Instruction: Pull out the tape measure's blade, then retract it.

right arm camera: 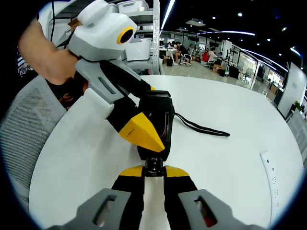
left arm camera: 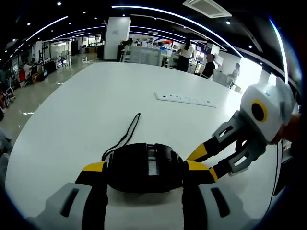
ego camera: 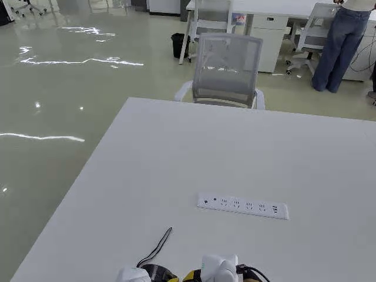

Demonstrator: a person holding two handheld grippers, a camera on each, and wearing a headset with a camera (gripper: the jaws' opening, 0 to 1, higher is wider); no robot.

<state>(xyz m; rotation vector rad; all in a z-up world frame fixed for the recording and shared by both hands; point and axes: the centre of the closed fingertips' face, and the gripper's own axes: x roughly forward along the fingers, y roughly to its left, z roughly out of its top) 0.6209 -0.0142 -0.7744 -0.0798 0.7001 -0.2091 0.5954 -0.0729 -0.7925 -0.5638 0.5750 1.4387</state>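
**Q:** Head view: what lies on the worktop?

**A:** A white, matt worktop (ego camera: 176,164). On it are a flat white power strip (ego camera: 242,206) with a row of sockets, and a thin black strap (ego camera: 155,248) running to the lower edge. Beyond stand a grey mesh-backed chair (ego camera: 227,70) and a black bin (ego camera: 179,45) on a glossy floor (ego camera: 59,88). The bin's contents are hidden from here.

**Q:** Left gripper view?

**A:** The left gripper (left arm camera: 146,167), grey with yellow tips, is clamped across the sides of the tape measure (left arm camera: 136,168). This is a black, rounded, ribbed case resting on the worktop, well apart from the power strip. A pale panel sits on top of it, its print too blurred to read. The strap loops away from the case's far side. The right gripper (left arm camera: 204,162) reaches in from the right, its tips at the case's end.

**Q:** Right gripper view?

**A:** The right gripper's jaws stand narrow, with the yellow tips pinched on the small dark end tab (right arm camera: 153,168) at the case's mouth. How much blade is out, I cannot tell. The left gripper, held in a hand (right arm camera: 48,60), grips the case from the left. The strap trails right across the worktop.
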